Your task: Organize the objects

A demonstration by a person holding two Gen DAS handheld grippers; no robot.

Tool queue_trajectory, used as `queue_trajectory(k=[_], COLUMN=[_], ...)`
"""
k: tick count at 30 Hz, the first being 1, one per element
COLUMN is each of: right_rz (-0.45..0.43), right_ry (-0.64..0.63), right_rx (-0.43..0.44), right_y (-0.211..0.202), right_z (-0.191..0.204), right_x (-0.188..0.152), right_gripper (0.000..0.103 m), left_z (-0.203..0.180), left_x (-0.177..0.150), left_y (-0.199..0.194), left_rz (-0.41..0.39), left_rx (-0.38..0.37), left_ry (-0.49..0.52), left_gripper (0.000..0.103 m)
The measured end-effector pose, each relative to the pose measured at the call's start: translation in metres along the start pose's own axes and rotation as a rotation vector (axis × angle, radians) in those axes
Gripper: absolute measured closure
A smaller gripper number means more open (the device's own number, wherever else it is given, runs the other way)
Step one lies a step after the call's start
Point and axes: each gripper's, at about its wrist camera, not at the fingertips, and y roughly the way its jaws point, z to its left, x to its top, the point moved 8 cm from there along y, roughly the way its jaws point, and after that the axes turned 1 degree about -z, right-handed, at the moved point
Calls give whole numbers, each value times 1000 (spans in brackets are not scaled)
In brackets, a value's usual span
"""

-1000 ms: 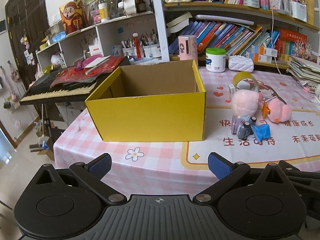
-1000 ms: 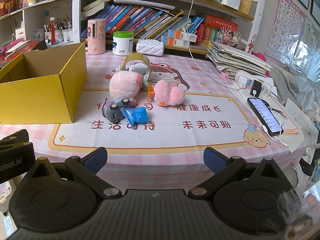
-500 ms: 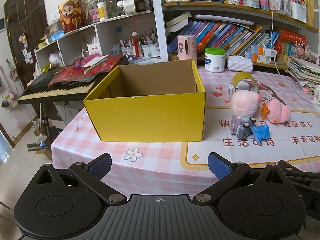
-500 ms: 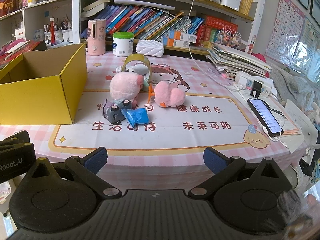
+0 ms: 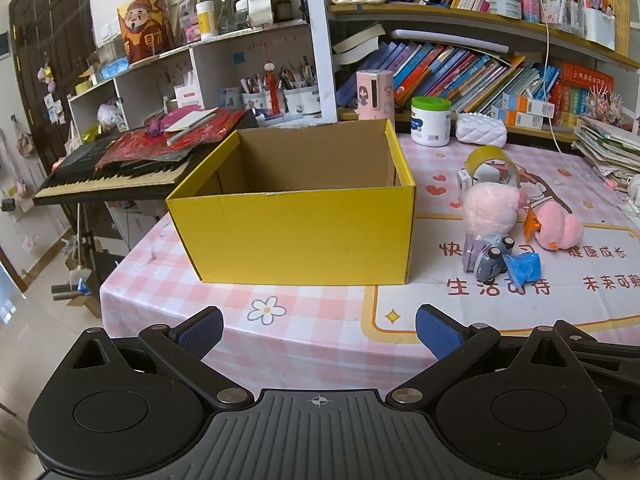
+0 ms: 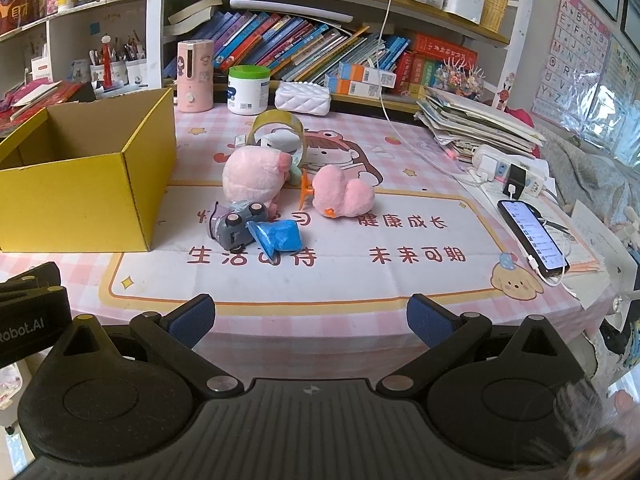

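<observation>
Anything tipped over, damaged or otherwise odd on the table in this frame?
The grey toy car lies tipped on its side, wheels up, against the blue packet. Both pink plush toys lie flopped over rather than sitting. Nothing looks spilled or damaged; the yellow box stands square, open.

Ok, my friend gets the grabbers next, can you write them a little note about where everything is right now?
Left gripper: open, holding nothing, short of the table, facing the yellow box.
Right gripper: open, holding nothing, facing the toy pile.
Box: nothing visible inside, though its floor is hidden.
To the box's right: big pink plush, small pink plush, grey toy car, blue bag, tape roll behind.
Done: nothing packed as far as shows.
Left: probably move each toy into the box.
</observation>
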Motion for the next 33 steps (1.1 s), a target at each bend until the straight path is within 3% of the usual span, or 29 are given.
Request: queue_trajectory(k=[23,33], right_rz=[2,8], right_ry=[-58,-46], right_rx=[12,102], right_y=[18,35], right_z=[4,-8], right_x=[6,16], right_gripper=[0,0], left_z=[-7,-20], left_x=[-1,9], left_y=[20,31], left_rz=[63,65], left_rx=[6,-1], left_ry=[-38,-24], left_gripper=[0,0])
